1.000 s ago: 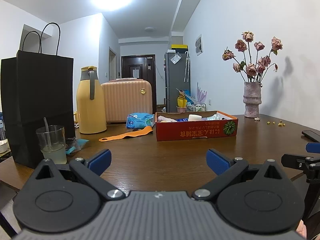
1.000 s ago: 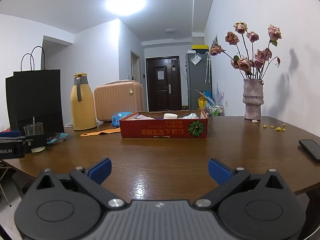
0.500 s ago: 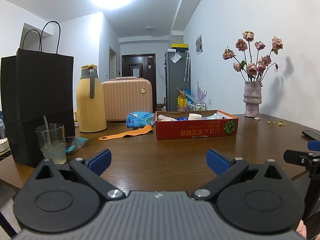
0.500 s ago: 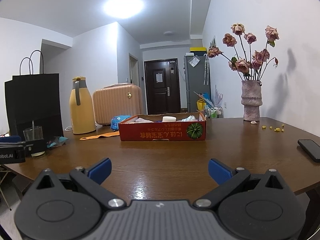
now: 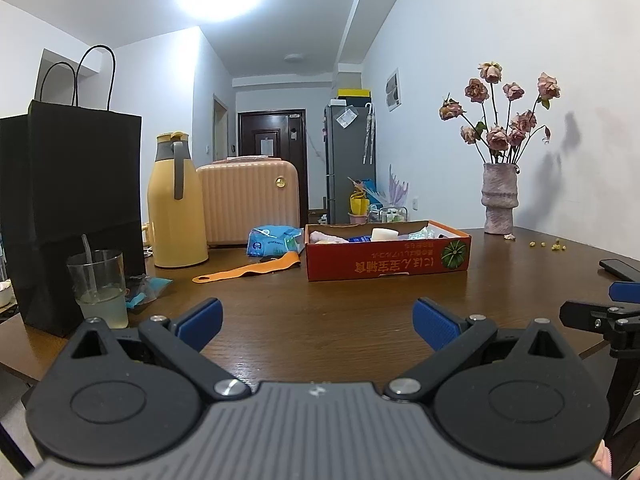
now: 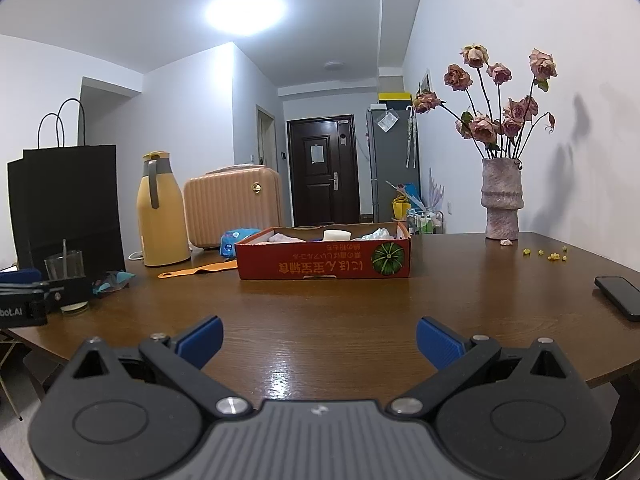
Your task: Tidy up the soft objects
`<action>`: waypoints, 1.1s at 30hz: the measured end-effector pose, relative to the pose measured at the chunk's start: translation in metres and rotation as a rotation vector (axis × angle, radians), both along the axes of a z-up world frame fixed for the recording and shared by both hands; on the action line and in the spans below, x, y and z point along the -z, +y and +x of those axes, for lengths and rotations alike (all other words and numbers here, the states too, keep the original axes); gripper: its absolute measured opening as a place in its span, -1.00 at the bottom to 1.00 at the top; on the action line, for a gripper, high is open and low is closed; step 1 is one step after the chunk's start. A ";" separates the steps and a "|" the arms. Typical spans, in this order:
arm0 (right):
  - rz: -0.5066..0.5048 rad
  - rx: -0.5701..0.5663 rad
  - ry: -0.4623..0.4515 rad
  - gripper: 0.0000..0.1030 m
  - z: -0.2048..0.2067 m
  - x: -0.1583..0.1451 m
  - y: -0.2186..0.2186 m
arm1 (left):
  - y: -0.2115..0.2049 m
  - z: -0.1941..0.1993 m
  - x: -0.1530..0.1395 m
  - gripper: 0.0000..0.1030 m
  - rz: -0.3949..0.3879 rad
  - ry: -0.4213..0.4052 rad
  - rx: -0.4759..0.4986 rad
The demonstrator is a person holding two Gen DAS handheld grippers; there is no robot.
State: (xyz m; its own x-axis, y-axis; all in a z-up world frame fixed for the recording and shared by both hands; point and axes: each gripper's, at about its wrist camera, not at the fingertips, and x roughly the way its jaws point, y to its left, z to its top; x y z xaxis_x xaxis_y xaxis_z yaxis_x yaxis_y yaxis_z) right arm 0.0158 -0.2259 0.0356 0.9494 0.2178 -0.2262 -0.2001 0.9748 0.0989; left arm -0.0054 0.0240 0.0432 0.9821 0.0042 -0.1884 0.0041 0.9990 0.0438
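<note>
A shallow red cardboard box (image 5: 386, 262) (image 6: 324, 260) sits mid-table with soft items inside: a pink cloth (image 5: 326, 237), a white roll (image 5: 384, 234) (image 6: 337, 235) and crinkled packets. Left of it lie a blue tissue pack (image 5: 272, 240) (image 6: 236, 237) and an orange strap (image 5: 248, 269) (image 6: 196, 270). My left gripper (image 5: 318, 318) is open and empty near the table's front edge, well short of the box. My right gripper (image 6: 319, 338) is open too, holding nothing, over the near edge.
A black paper bag (image 5: 68, 208), a plastic cup with a drink (image 5: 98, 288), a yellow thermos (image 5: 174, 204) and a peach suitcase (image 5: 250, 202) stand at the left. A vase of dried roses (image 6: 502, 200) is back right, a phone (image 6: 618, 296) at the right edge.
Both views shift only slightly; the right gripper has drifted a little back and to the right. Both grippers stay open and empty.
</note>
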 end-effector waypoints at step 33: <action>0.000 0.005 -0.011 1.00 -0.003 0.003 0.000 | 0.000 -0.003 -0.002 1.00 -0.003 -0.027 0.013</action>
State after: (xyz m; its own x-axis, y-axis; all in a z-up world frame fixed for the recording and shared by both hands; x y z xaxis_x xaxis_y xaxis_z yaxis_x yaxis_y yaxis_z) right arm 0.0132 -0.2263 0.0329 0.9530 0.2132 -0.2154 -0.1965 0.9758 0.0965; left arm -0.0080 0.0241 0.0451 0.9868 -0.0089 -0.1615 0.0157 0.9990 0.0411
